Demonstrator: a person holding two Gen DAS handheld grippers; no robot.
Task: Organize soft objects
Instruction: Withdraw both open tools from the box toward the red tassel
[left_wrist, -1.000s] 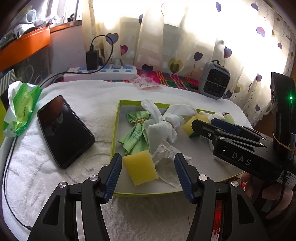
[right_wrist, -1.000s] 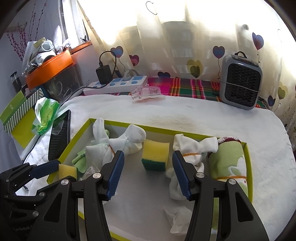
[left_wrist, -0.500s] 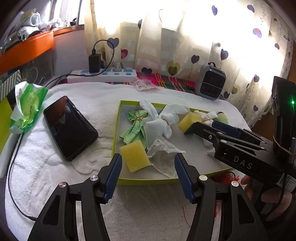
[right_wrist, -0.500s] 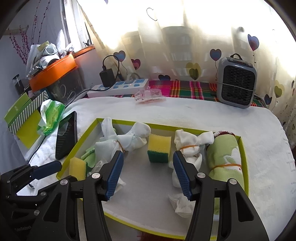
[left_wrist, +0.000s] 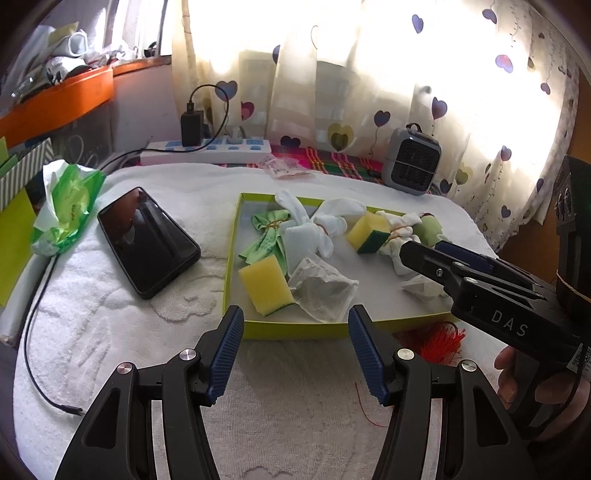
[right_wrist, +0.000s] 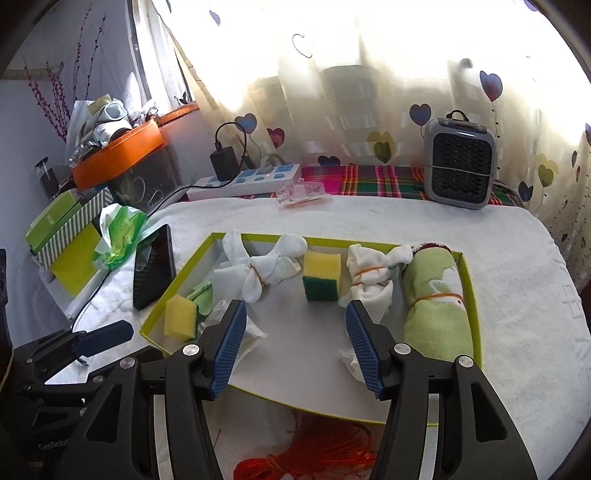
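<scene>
While both tools hang above the near rim of the shallow lime-green cardboard tray (right_wrist: 466, 273), the left gripper (left_wrist: 295, 349) has its blue pads spread wide w/ nothing between them, and the right gripper (right_wrist: 295, 341) is likewise spread & empty, tray floor showing in the gap.

Inside the tray, left end: yellow sponge block (left_wrist: 264, 285) touching a crumpled white paper wad (left_wrist: 321, 288), w/ a green cloth bundle tied by a rubber band (left_wrist: 267, 240) behind. Mid tray: knotted white sock bundle (right_wrist: 258, 275), then a yellow-and-green scouring sponge standing on edge (right_wrist: 321, 277), then a second banded white sock bundle (right_wrist: 371, 282), then a rolled green towel w/ rubber band (right_wrist: 436, 302) against the right wall. Another small white paper scrap (right_wrist: 349, 363) sits by the right gripper's right pad.

Outside, on the white terry towel (left_wrist: 110, 332): black smartphone (left_wrist: 147, 240) just left of the tray, green-and-white plastic wrapper (left_wrist: 66, 210) beyond it. Red thread tassel (left_wrist: 439, 341) pokes out at the tray's near edge. At the back: white power strip w/ black charger (right_wrist: 243, 179), small grey fan heater (right_wrist: 460, 166), heart-print curtain (left_wrist: 406, 74).
</scene>
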